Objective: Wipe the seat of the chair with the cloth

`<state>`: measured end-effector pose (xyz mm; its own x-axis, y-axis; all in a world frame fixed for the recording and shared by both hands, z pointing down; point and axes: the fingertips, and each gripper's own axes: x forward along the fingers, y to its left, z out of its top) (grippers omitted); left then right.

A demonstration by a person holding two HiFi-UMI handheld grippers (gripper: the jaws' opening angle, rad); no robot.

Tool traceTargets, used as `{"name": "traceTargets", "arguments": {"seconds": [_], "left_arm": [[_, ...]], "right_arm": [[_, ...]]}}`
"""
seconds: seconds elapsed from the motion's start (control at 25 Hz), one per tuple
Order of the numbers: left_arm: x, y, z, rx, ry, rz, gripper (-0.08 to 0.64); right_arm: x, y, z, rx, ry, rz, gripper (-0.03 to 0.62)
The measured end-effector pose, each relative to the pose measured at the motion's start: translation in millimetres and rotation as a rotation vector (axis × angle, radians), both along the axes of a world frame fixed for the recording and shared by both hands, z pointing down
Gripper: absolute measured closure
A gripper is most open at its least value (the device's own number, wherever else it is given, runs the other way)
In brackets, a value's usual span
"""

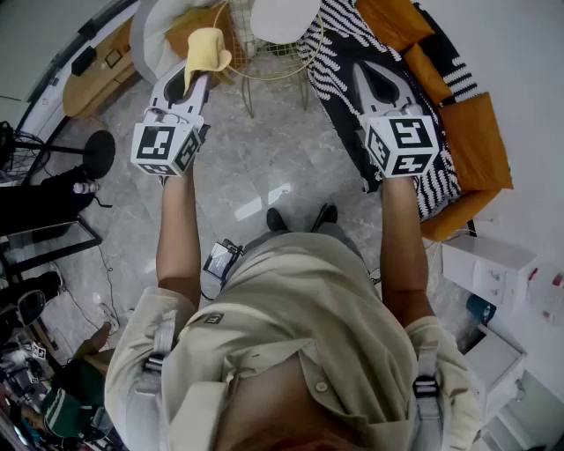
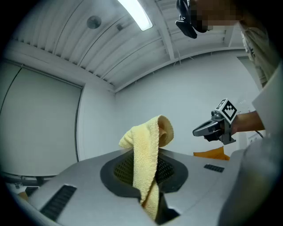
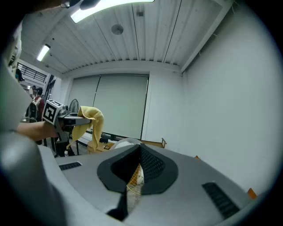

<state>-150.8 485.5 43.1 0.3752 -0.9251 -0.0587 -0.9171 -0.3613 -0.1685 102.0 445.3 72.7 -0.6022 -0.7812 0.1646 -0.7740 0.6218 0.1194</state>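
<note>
My left gripper point(image 1: 192, 72) is held up at chest height, shut on a folded yellow cloth point(image 1: 205, 48) that sticks out past its tips. In the left gripper view the cloth point(image 2: 143, 141) stands up between the pads and droops over. The chair, a white seat point(image 1: 284, 16) on a gold wire base point(image 1: 275, 63), stands on the floor ahead, between the two grippers and well below them. My right gripper point(image 1: 381, 77) hovers level with the left one, its tips together and holding nothing. Through its slit the right gripper view shows the wire base point(image 3: 135, 176) and the white seat point(image 3: 126, 142).
A sofa with a black-and-white throw point(image 1: 345, 62) and orange cushions point(image 1: 476, 132) runs along the right. A second white chair with an orange cushion point(image 1: 183, 26) and a wooden table point(image 1: 88, 84) sit at the top left. A black stand point(image 1: 95, 154) and white cabinets point(image 1: 489, 264) flank me.
</note>
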Motion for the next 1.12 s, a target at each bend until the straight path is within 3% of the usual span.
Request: {"name": "traceTargets", "arguments": {"seconds": [0.48, 0.8, 1.12], "left_arm": [[-21, 4, 2, 0.007, 0.001, 0.024, 0.503], [-28, 0, 4, 0.011, 0.01, 0.046, 0.503], [-42, -22, 13, -0.008, 0.019, 0.025, 0.503]], "right_arm": [[-22, 4, 3, 0.01, -0.001, 0.025, 0.569], [-30, 1, -2, 0.018, -0.052, 0.041, 0.565], [-41, -30, 10, 0.0, -0.03, 0.041, 0.565]]}}
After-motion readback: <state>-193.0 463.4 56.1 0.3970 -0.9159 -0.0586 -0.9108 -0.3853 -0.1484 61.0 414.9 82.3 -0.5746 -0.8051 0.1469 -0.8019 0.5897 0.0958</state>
